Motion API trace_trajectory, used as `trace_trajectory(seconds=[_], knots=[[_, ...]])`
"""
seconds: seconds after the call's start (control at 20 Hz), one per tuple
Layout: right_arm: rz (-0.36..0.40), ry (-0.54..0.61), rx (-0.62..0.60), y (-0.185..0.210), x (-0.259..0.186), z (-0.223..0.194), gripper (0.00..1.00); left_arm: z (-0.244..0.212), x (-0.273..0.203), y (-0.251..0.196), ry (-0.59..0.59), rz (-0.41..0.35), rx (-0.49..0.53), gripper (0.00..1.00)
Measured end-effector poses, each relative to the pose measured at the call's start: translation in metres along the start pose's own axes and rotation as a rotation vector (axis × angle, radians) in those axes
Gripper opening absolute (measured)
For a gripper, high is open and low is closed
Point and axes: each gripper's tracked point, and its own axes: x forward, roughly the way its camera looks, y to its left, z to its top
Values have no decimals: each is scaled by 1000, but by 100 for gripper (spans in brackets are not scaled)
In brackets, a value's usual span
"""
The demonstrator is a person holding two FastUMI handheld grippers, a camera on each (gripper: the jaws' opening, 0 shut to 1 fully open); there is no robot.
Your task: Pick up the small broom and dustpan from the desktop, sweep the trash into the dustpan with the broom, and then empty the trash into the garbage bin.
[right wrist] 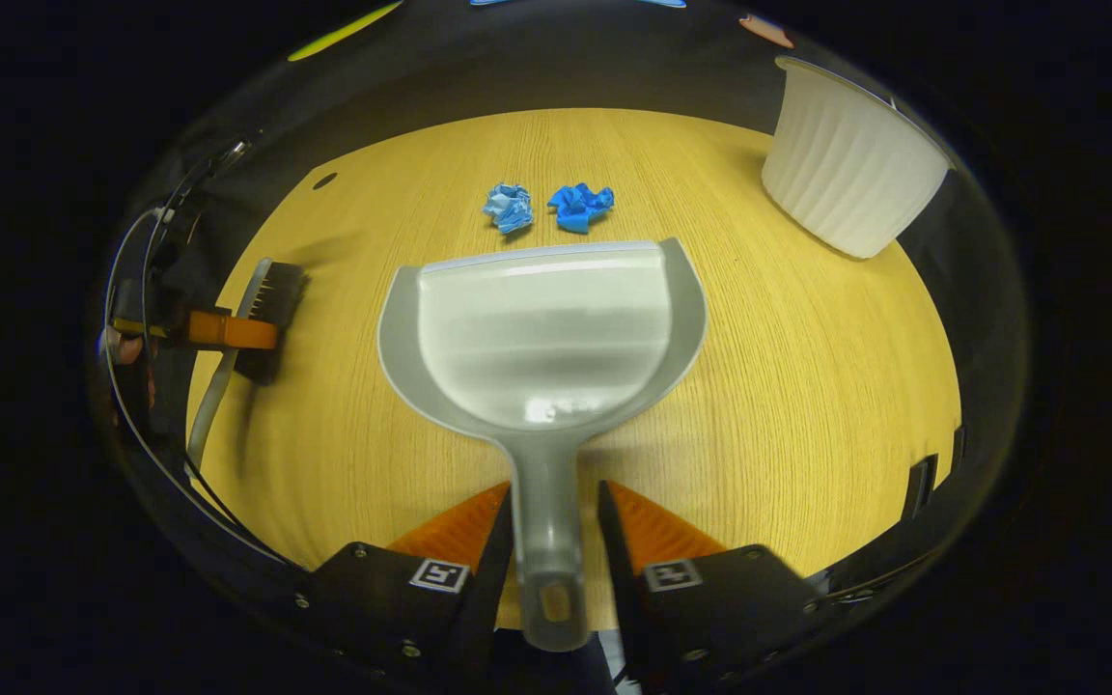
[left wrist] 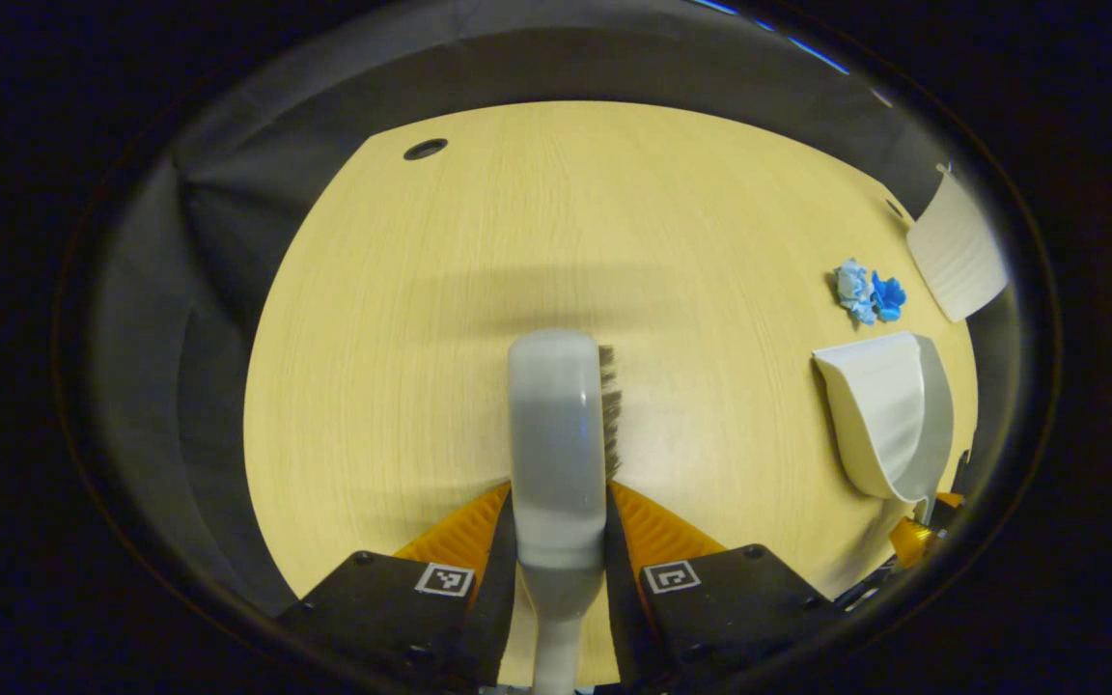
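Left claw (left wrist: pixel 558 541): pressed on both sides of the small broom (left wrist: pixel 556 434), which is held by its handle with the bristles turned to one side, above the surface (left wrist: pixel 402 319).
Right claw (right wrist: pixel 551 541): closed on the stem of the dustpan (right wrist: pixel 546 328); the pan mouth is pointed away, toward the trash.
Broom, handling: judged light and stiff in the plastic body, soft only at the bristles; the handle is smooth, so a grip low on it, as shown, is judged the safest.
Dustpan, handling: judged light, rigid and thin-walled; the narrow stem is the natural hold, and tilt is easily induced there.
Trash: two crumpled blue paper wads (right wrist: pixel 548 208) are seen just beyond the pan lip, side by side, apart from it; they are judged very light and easily flicked away.
Garbage bin (right wrist: pixel 846 159): a white ribbed tub is set at the far right edge.
Surface: pale wood grain, smooth, with a dark round hole (left wrist: pixel 425 149) far off.
Room: dark cloth walls are seen behind.
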Motion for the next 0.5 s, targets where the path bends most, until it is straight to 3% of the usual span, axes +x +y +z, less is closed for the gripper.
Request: trace_trajectory(seconds=[0.05, 0.15, 0.2, 0.5], knots=[[-1, 12, -7, -3, 2, -2, 46, 3, 0, -2, -1, -1, 6, 49], [4, 23, 0, -2, 1, -3, 46, 13, 1, -7, -5, -7, 24, 51], [6, 23, 0, 0, 4, -2, 35, 19, 1, -9, -6, -11, 35, 49], [24, 58, -12, 0, 3, -5, 35, 71, 3, -25, -29, -22, 175, 48]])
